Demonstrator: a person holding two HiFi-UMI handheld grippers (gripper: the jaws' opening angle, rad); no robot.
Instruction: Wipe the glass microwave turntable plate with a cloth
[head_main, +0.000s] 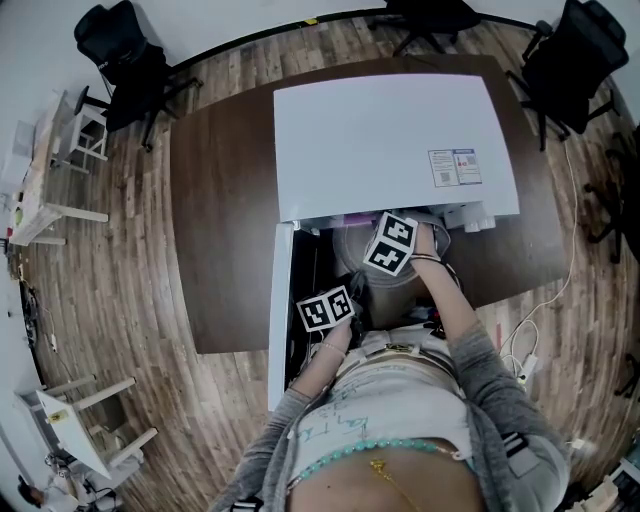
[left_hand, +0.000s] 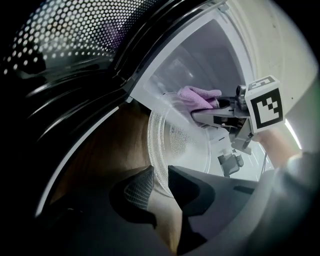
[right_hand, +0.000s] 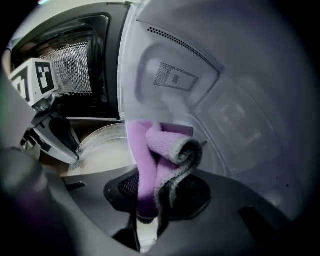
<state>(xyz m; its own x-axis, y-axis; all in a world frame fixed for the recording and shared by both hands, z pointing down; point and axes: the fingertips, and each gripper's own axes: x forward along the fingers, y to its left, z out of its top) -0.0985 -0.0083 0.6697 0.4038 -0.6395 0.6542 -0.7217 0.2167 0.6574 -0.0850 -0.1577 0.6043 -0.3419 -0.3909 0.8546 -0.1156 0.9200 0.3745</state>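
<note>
— What is hidden or cut off?

— From the head view, the cavity of the microwave (head_main: 395, 150) is covered by its own white top. Little of what is held at its open front can be made out there. In the left gripper view, the lower rim of the glass turntable plate (left_hand: 190, 145) is cut off behind the jaws. The cloth's (right_hand: 160, 155) lower end is swallowed between the right jaws.

— How many things are counted?

— One microwave, one plate, one purple cloth and two grippers.

— How are the jaws set?

— The plate's rim is pinched by the left gripper (left_hand: 159, 182) at the microwave's mouth, and the plate is stood on edge. The folded cloth is clamped by the right gripper (right_hand: 155, 195) just inside the microwave, by the plate's upper rim. Whether they touch cannot be told.
</note>
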